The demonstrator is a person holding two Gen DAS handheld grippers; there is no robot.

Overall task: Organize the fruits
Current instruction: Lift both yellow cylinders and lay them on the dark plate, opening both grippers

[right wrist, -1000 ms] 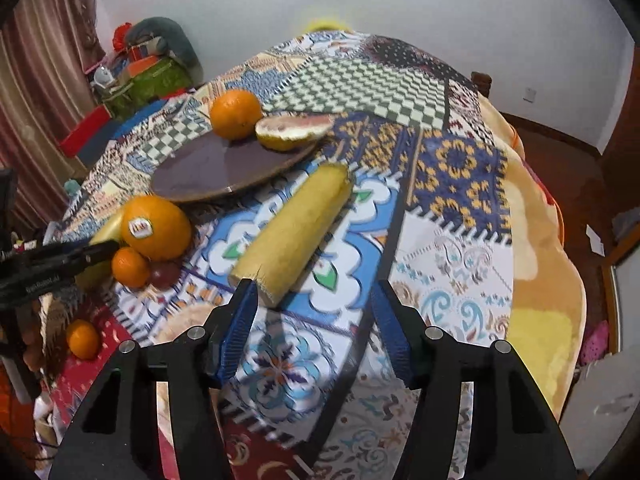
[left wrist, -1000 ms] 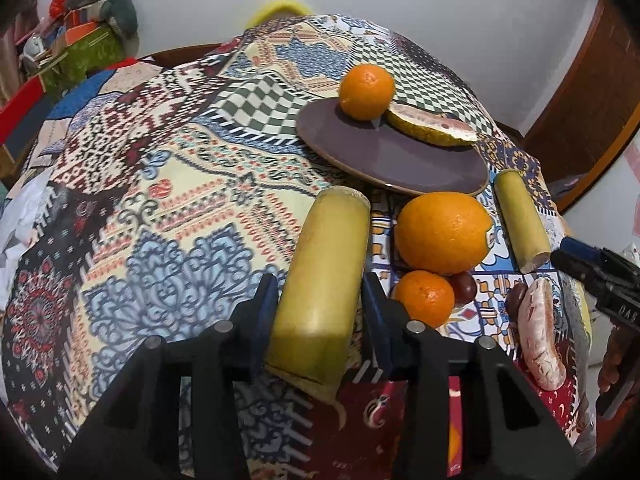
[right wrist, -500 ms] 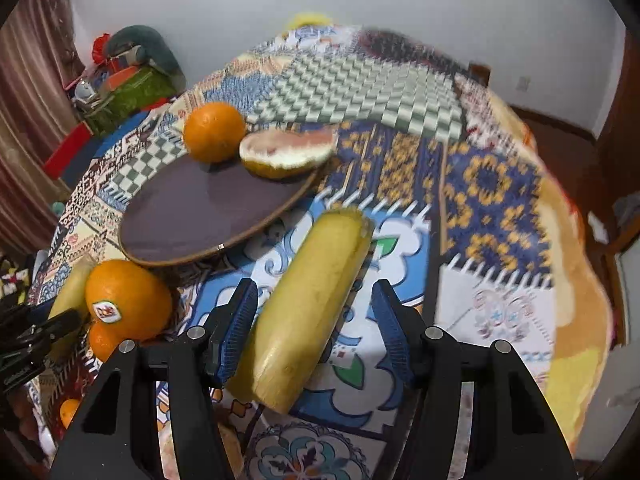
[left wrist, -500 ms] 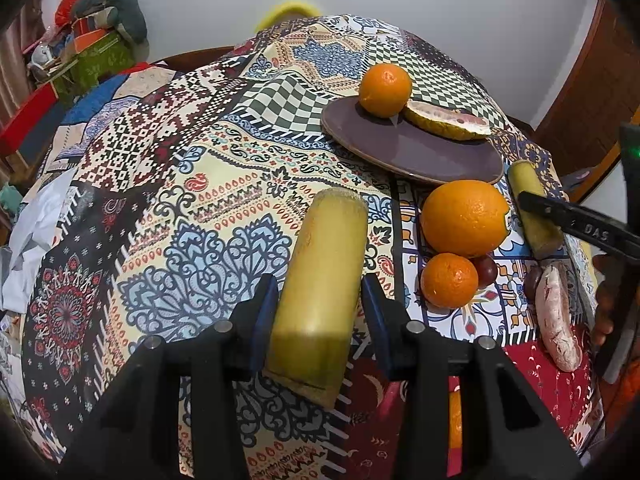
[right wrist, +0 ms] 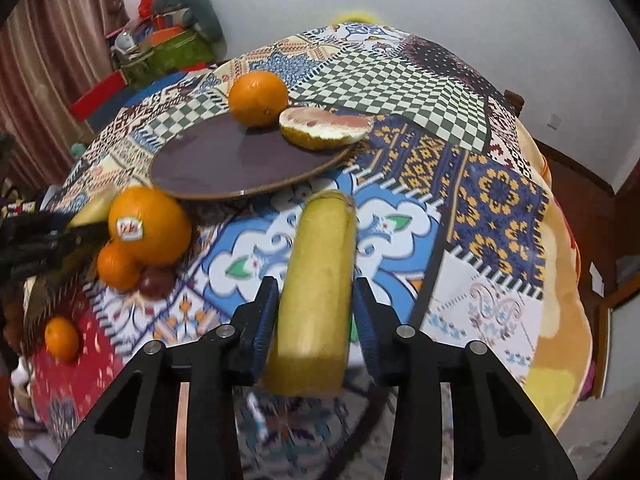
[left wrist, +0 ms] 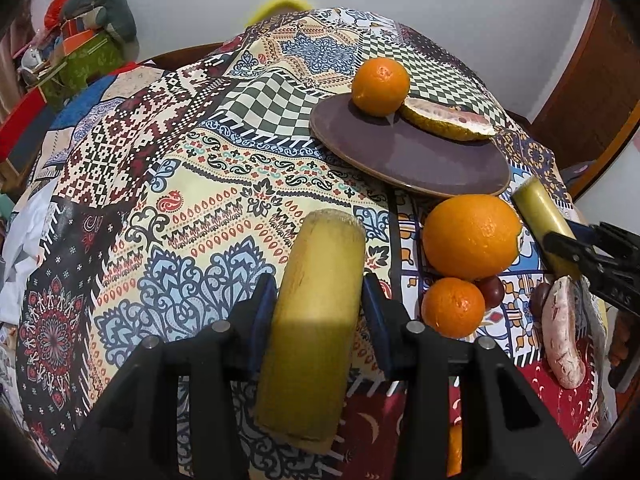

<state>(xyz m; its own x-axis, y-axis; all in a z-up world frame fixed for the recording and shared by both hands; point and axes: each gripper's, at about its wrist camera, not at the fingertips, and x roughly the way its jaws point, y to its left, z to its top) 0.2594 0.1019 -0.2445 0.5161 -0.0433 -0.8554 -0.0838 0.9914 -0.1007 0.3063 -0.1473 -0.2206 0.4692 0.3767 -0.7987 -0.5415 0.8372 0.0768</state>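
My left gripper (left wrist: 318, 312) is shut on a yellow cane-like stick (left wrist: 316, 304), held above the patterned cloth. My right gripper (right wrist: 316, 312) has closed around a second yellow stick (right wrist: 320, 280), its pads touching both sides. That stick also shows in the left wrist view (left wrist: 546, 220). A brown plate (left wrist: 420, 160) holds an orange (left wrist: 380, 86) and a cut fruit half (left wrist: 448, 122). A large orange (left wrist: 472, 236), a small orange (left wrist: 452, 306) and a dark red fruit (left wrist: 492, 290) lie between the grippers.
A pinkish sausage-shaped fruit (left wrist: 562, 332) lies near the table's right edge. Another small orange (right wrist: 62, 338) sits on the red cloth patch. Boxes and cushions (right wrist: 168, 40) stand behind the table on the left. The table edge drops off at right (right wrist: 568, 280).
My right gripper moved forward over the second stick and its jaws closed from wide open onto it. My left gripper kept its stick and lifted back slightly.
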